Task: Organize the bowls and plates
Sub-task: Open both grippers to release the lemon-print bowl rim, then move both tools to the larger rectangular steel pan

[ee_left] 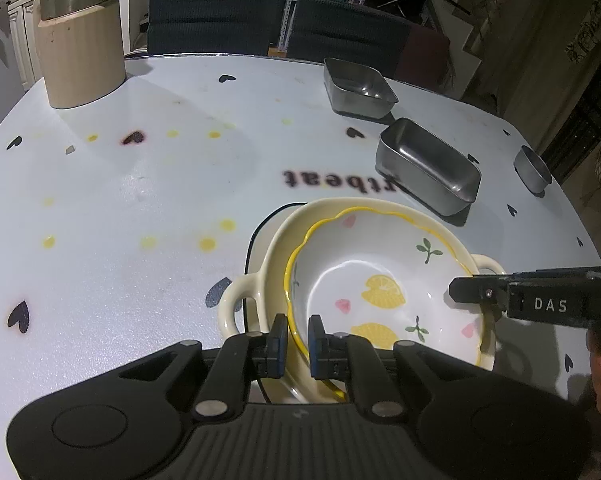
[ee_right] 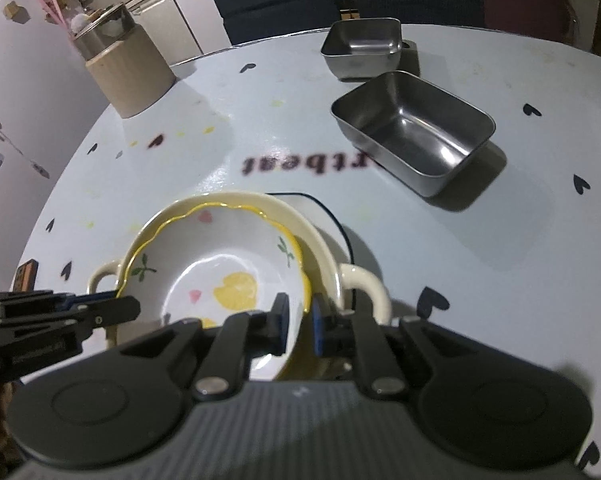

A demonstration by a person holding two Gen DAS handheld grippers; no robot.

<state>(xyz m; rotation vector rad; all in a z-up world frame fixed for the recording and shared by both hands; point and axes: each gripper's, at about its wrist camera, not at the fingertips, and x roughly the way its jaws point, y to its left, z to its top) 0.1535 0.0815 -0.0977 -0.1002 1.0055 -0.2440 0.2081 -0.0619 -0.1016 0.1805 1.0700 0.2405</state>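
A white scalloped ceramic bowl (ee_left: 380, 280) with a yellow rim carries yellow lemons, pink hearts and green sprigs. It sits in a plain cream two-handled ceramic dish (ee_left: 276, 256). The pale blue tabletop (ee_left: 140, 200) shows dark hearts, yellow dots and dark lettering.

bright overhead glare on the table (ee_left: 148, 184); dim background at the top; fisheye bending edges; right view slightly blurred.

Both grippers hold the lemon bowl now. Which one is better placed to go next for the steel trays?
Probably right. Both the left gripper and right gripper pinch the lemon bowl's rim, but the steel trays lie on the right gripper's side, so the left would have to cross over the bowl.
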